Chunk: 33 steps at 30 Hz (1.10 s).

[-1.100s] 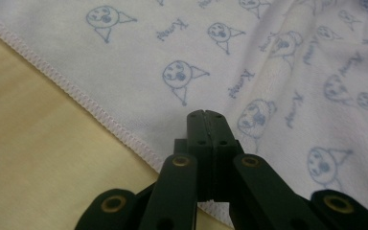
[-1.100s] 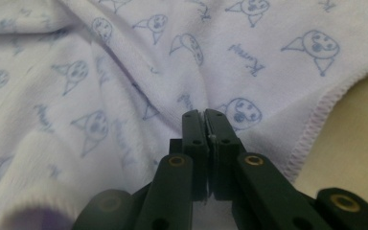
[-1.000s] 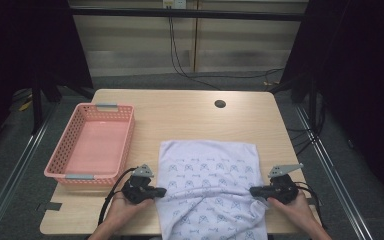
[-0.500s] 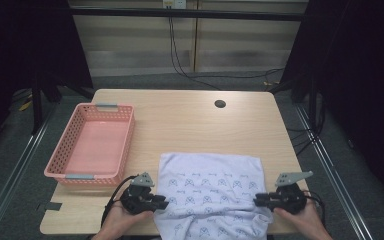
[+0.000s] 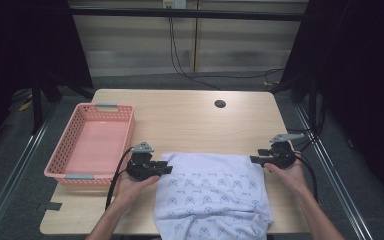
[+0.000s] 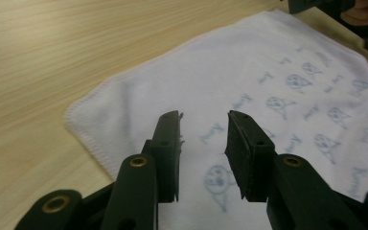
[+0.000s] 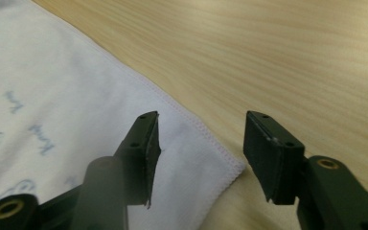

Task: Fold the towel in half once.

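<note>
The cloth [image 5: 215, 192] in front of me is white with a pale blue print of small animal faces and bones, and a stitched hem runs round its edge. It lies on the near half of the table [image 5: 190, 122]. Its far edge is straight and flat, while the near part is rumpled and hangs over the table's front edge.

My left gripper [image 5: 166, 169] sits over the far left corner with its jaws a little apart, holding nothing; the cloth lies flat beneath them. My right gripper [image 5: 254, 160] is at the far right corner, jaws wider apart and also empty, with the corner of the hem lying between them on the wood.

I count one cloth, two grippers, one pink basket [image 5: 91, 145] to my left, and one table.
</note>
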{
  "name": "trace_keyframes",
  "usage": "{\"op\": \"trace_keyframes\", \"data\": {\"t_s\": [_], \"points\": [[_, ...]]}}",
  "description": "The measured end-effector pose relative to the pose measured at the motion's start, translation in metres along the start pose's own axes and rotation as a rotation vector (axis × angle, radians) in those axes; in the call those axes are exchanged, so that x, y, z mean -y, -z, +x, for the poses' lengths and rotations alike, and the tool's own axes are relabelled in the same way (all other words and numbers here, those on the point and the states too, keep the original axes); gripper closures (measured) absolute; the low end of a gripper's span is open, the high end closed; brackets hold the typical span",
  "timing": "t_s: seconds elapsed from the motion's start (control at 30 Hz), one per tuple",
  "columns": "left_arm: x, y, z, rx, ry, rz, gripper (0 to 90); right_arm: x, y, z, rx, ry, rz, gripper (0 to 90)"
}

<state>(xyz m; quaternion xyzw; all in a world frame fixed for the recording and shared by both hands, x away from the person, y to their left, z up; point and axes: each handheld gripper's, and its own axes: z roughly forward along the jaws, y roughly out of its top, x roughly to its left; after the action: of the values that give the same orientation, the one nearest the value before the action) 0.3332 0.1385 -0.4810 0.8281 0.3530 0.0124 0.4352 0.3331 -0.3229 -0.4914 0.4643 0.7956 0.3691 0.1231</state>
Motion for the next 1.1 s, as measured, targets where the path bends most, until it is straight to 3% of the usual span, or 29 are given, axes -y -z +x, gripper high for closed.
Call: {"op": "trace_keyframes", "data": {"t_s": [0.03, 0.23, 0.4, 0.53, 0.6, 0.63, 0.7, 0.73, 0.77, 0.83, 0.93, 0.97, 1.03, 1.07, 1.1], "points": [[0.002, -0.003, 0.005, -0.014, 0.019, 0.012, 60.4, 0.002, -0.003, 0.002, 0.029, 0.02, 0.016, 44.3], [0.002, -0.01, 0.014, -0.052, 0.04, 0.011, 54.4, 0.01, -0.005, 0.002, 0.056, 0.038, 0.042, 45.3], [0.003, -0.015, 0.022, -0.077, 0.06, 0.042, 48.1, 0.014, -0.003, 0.003, 0.018, 0.053, 0.024, 63.1], [-0.002, -0.022, 0.025, -0.112, 0.057, 0.037, 43.4, 0.013, -0.005, 0.005, -0.054, 0.025, 0.029, 79.2], [-0.003, -0.022, 0.026, -0.114, 0.05, 0.036, 42.9, 0.012, -0.005, 0.005, -0.076, 0.017, 0.034, 81.4], [-0.003, -0.026, 0.027, -0.138, 0.058, 0.02, 41.0, 0.013, -0.005, 0.005, -0.079, 0.016, 0.035, 82.1], [-0.003, -0.027, 0.028, -0.133, 0.049, 0.017, 42.4, 0.013, -0.005, 0.005, -0.082, 0.013, 0.035, 82.8], [-0.005, -0.026, 0.029, -0.124, 0.048, 0.031, 43.4, 0.012, -0.005, 0.005, -0.085, 0.011, 0.036, 83.0], [-0.008, -0.027, 0.031, -0.087, 0.047, 0.051, 47.4, 0.012, -0.005, 0.004, -0.094, 0.004, 0.034, 83.2], [-0.009, -0.029, 0.03, -0.087, 0.026, 0.064, 51.8, 0.012, -0.005, 0.004, -0.096, 0.001, 0.032, 83.2], [-0.009, -0.034, 0.025, -0.09, 0.009, 0.056, 74.2, 0.01, -0.002, 0.003, -0.125, -0.02, -0.003, 83.4], [-0.009, -0.035, 0.024, -0.063, 0.006, 0.069, 74.2, 0.01, -0.002, 0.003, -0.125, -0.02, -0.003, 83.4], [-0.009, -0.036, 0.022, -0.059, -0.01, 0.08, 86.6, 0.007, 0.003, 0.003, -0.159, -0.047, -0.037, 83.5], [-0.009, -0.033, 0.024, -0.017, 0.009, 0.073, 87.0, 0.006, 0.004, 0.003, -0.168, -0.049, -0.049, 83.6], [-0.009, -0.033, 0.024, -0.017, 0.009, 0.073, 87.1, 0.006, 0.004, 0.003, -0.168, -0.049, -0.049, 83.6]]}}
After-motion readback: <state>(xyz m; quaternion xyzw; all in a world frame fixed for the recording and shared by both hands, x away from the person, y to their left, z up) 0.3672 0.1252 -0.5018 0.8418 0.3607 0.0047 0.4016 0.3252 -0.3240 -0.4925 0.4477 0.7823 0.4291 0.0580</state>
